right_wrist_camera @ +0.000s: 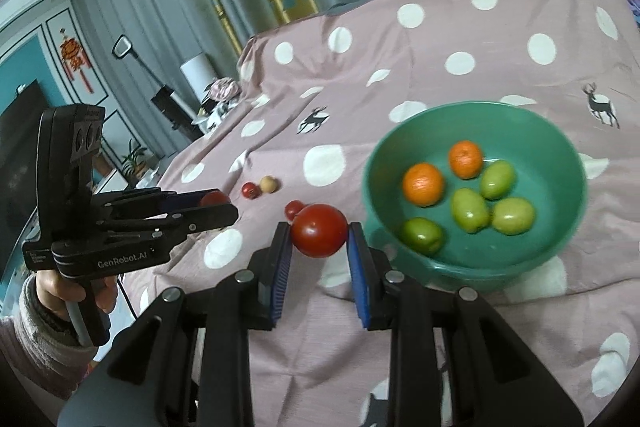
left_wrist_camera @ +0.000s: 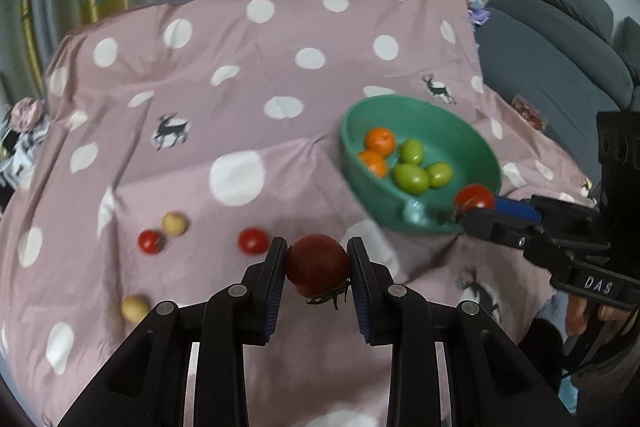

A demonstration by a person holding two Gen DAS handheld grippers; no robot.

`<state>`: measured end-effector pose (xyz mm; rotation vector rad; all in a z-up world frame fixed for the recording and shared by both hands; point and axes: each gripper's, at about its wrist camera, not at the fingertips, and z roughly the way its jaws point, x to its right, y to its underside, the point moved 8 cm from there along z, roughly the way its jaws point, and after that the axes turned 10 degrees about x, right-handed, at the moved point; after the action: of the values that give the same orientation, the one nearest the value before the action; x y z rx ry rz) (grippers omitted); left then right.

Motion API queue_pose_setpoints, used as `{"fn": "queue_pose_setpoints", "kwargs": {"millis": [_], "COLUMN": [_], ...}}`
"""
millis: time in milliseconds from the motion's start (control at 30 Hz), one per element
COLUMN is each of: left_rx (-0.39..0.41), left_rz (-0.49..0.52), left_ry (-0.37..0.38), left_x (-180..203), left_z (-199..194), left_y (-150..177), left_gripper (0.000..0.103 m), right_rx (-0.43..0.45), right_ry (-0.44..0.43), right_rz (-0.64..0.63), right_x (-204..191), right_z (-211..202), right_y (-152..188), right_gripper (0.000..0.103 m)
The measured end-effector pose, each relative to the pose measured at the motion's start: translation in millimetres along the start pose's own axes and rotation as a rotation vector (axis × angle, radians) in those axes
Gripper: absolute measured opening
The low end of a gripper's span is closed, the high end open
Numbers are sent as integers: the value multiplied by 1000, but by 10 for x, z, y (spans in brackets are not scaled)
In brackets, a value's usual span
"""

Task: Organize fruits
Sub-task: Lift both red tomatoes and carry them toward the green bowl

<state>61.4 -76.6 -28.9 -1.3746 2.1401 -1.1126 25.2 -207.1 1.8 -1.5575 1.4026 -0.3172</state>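
- Bowl [right_wrist_camera: 476, 269]: green, stands on the spotted pink cloth [left_wrist_camera: 280, 39] that covers the surface; serves, as far as one can judge, as the collecting place for the fruit.
- Already in the bowl: two oranges [right_wrist_camera: 423, 184], side by side, and four green fruits [right_wrist_camera: 470, 209] clustered near them, one lying nearest the front wall.
- Left gripper [left_wrist_camera: 317, 267]: fingers closed nearly all the way on a dark red tomato [left_wrist_camera: 317, 264], pads pressing both its sides, stalk hanging below; held above the cloth, short of the bowl.
- Right gripper [right_wrist_camera: 319, 239]: fingers likewise drawn in tight on a bright red tomato [right_wrist_camera: 319, 230]; carried just beside the bowl's near-left rim, not yet over it.
- In the left wrist view the right gripper's tomato sits at the bowl's front edge, close to the rim.
- Still loose on the cloth: two small red tomatoes [left_wrist_camera: 151, 241], well apart from the bowl; one pale round fruit [left_wrist_camera: 175, 223] touching or just beside the farther-left tomato; a second pale fruit [left_wrist_camera: 135, 308] nearer the camera, alone.
- Judged progress: past halfway. Six pieces stowed, two in transit, four to fetch.
- Remaining: release both tomatoes into the bowl, then collect the four loose pieces.
- Whether the fruit is meant to be sorted by kind cannot be told.
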Motion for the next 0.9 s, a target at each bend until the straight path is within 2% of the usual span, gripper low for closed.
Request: {"fn": "queue_pose_setpoints", "kwargs": {"millis": [600,767,900], "left_rx": [-1,-16,-38], "left_rz": [99,83,43], "left_ry": [86,62,-6], "left_x": [607,491,153], "left_z": [495,596,594], "left_y": [-397,-380,-239], "left_gripper": [31,31,31], "right_rx": [64,67,63], "right_ry": [81,87,60], "right_rz": [64,94,100], "right_x": [516,642,626], "right_z": [-168,-154,-130], "right_y": [-77,-73,-50], "right_gripper": [28,28,28]}}
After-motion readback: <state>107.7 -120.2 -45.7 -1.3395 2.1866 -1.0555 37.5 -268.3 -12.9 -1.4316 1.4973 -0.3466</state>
